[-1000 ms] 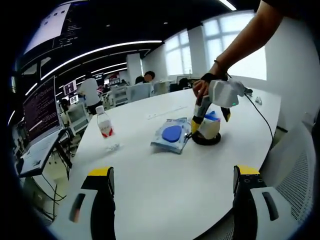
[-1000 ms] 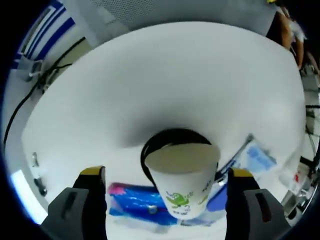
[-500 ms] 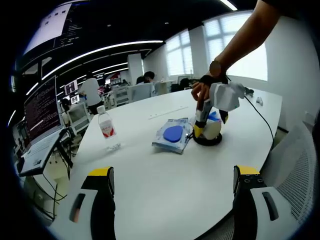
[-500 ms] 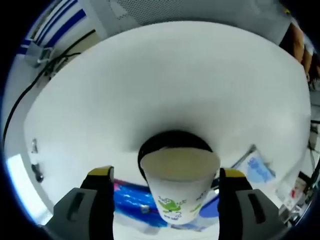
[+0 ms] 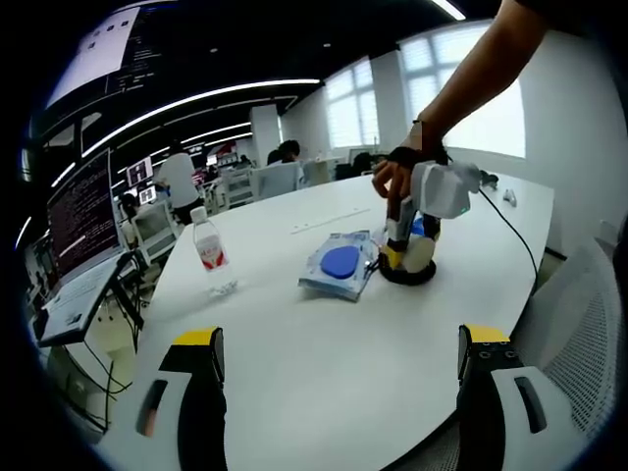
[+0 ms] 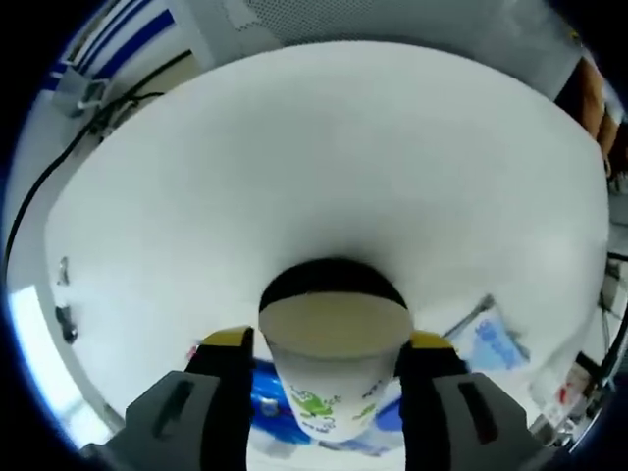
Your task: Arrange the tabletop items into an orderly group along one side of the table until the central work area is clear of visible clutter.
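Now | paper cup [image 6: 334, 368] between right hand-held gripper [image 6: 332, 345] jaws, clamped | left hand-held gripper [image 5: 339, 345] open, empty

Open-plan office. Big white table [image 5: 294, 343] up front, monitor [image 5: 78, 216] with text at 9 o'clock, ceiling strip lights [image 5: 196, 98] at 11 o'clock. Desks, chairs and seated people [image 5: 177, 177] at 10 to 12 o'clock, large windows [image 5: 363, 103] at 1 o'clock.

Smooth matt white table [image 5: 324, 343], paper cup [image 6: 334, 378] with printed side, clear plastic bottle [image 5: 207, 253], seemingly glossy blue packet [image 5: 337, 265]
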Tool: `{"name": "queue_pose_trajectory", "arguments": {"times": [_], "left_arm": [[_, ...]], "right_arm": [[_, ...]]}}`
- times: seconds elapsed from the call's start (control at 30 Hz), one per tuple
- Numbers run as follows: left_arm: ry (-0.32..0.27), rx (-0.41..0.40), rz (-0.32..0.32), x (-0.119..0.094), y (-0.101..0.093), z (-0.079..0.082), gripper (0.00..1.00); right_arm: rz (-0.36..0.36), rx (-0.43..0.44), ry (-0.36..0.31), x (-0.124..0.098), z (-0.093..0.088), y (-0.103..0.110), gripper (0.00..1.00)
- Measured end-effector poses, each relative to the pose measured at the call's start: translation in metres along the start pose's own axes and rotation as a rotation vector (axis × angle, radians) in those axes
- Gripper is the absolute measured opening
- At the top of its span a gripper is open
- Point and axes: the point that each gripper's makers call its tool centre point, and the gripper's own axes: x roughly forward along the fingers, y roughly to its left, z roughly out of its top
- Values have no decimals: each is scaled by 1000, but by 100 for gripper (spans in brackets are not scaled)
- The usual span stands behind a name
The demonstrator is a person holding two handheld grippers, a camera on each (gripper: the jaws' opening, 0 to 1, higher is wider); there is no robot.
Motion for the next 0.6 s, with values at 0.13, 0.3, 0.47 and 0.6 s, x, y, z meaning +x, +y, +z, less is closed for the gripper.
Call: {"name": "queue_pose_trajectory", "arguments": {"times": [0.13, 0.3, 0.47, 0.6], "left_arm": [[-3, -2, 2, 0, 1, 0, 100], [-1, 1, -1, 0, 0, 0, 100], [-2, -1, 2, -1, 0, 0, 100], [-3, -1, 0, -1, 0, 0, 100]], "right_arm": [[-8, -6, -1, -1, 1, -1, 49], [-22, 2, 3, -3, 0, -3, 49], [-30, 18, 2, -4, 1, -3, 47], [-48, 36, -2, -7, 1, -6, 46]]}}
